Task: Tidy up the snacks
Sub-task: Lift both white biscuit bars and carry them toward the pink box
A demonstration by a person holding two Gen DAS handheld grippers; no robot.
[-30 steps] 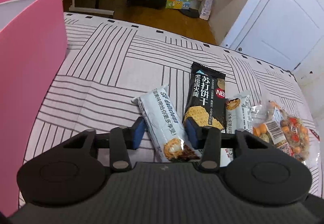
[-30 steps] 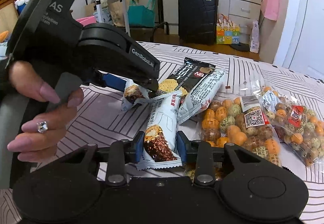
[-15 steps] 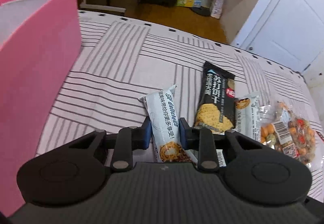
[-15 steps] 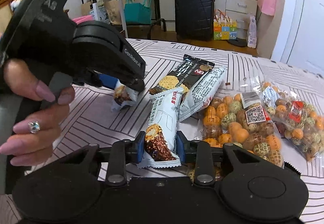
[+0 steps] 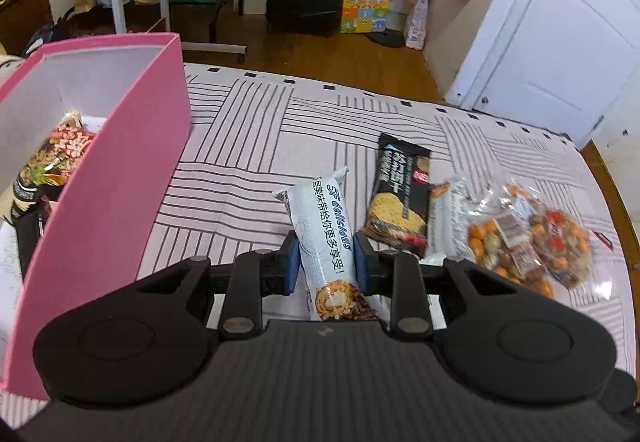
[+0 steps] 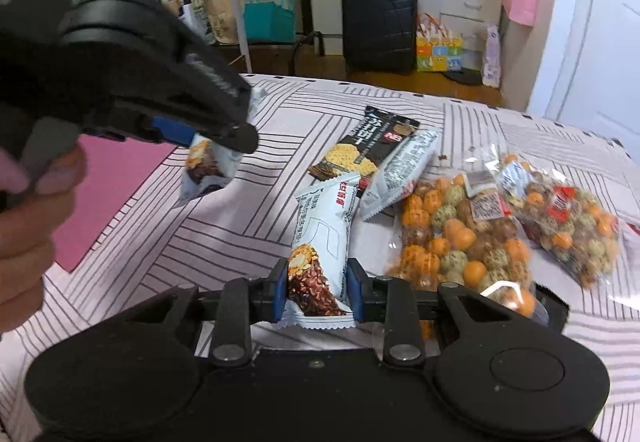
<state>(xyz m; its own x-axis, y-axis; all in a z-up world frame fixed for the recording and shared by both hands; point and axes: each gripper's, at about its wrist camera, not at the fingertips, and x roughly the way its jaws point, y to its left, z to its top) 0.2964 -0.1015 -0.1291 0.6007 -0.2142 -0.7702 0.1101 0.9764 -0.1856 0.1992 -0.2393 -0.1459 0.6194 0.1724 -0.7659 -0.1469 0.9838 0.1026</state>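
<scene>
Left wrist view: a pink box stands on the striped bed, and the left hand-held gripper, tilted downward, pinches a white snack bar lifted off the bedding. The right hand-held gripper, angled downward too, clamps a second white bar beside the nut bags.

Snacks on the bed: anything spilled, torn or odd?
Nothing stands out. Each claw is shut on an intact white bar; the black pack, another white bar and nut bags lie sealed.
</scene>
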